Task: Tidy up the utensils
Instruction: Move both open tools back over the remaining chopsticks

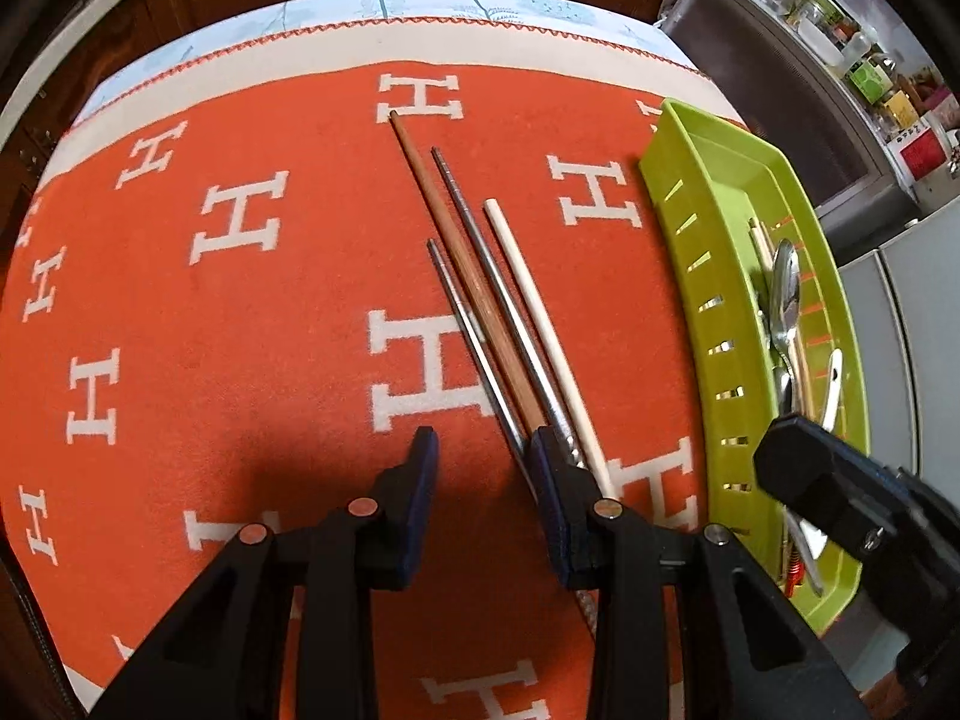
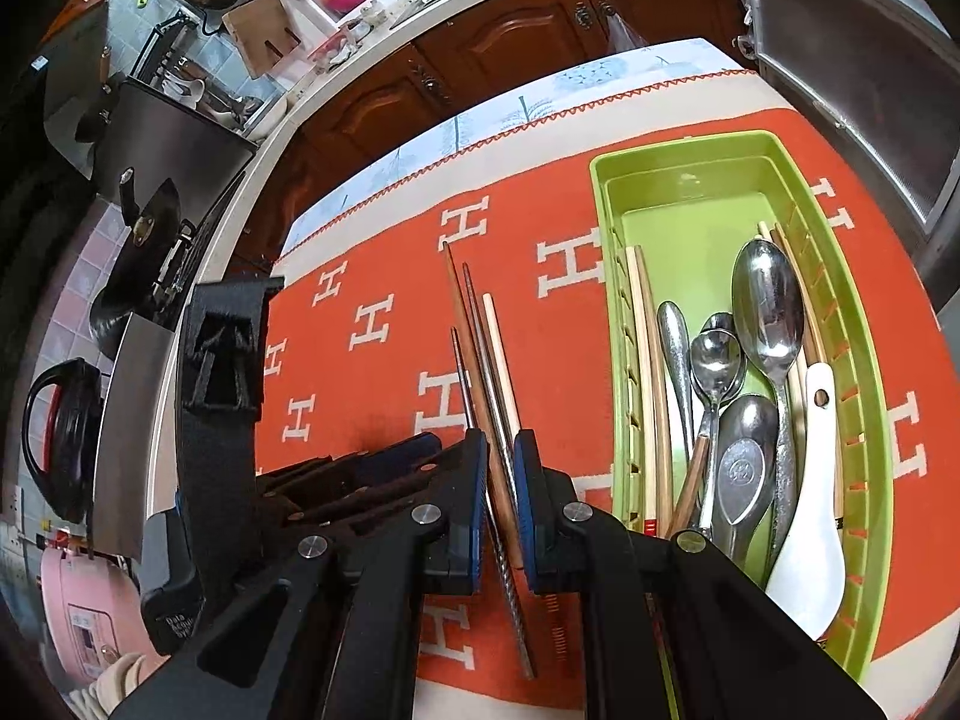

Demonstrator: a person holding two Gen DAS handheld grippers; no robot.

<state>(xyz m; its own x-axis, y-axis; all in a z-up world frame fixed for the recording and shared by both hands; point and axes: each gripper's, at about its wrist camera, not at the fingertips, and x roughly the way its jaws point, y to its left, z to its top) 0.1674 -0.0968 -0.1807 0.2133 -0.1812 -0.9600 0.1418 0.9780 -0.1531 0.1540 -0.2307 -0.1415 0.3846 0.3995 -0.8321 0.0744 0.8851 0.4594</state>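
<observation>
Four loose chopsticks lie side by side on the tabletop's orange cloth with white H letters (image 1: 240, 312): one reddish-brown wooden chopstick (image 1: 447, 228), two grey metal chopsticks, the longer (image 1: 480, 240) and the shorter (image 1: 462, 312), and one cream-white chopstick (image 1: 528, 300). The left tool (image 1: 483, 450) hangs over their near ends with its blue-padded jaws apart, nothing between them; its right finger (image 1: 555, 480) sits at the bundle's ends. The right tool (image 2: 500, 450) has its jaws drawn narrowly together around the chopsticks' near ends; whether the pads actually press them cannot be told. Just right of the chopsticks stands one long lime-green plastic slotted tray (image 2: 660, 150), holding about five metal spoons (image 2: 768, 300), one white ceramic soup spoon (image 2: 810, 510) and several pale wooden chopsticks (image 2: 645, 330) along its sides.
</observation>
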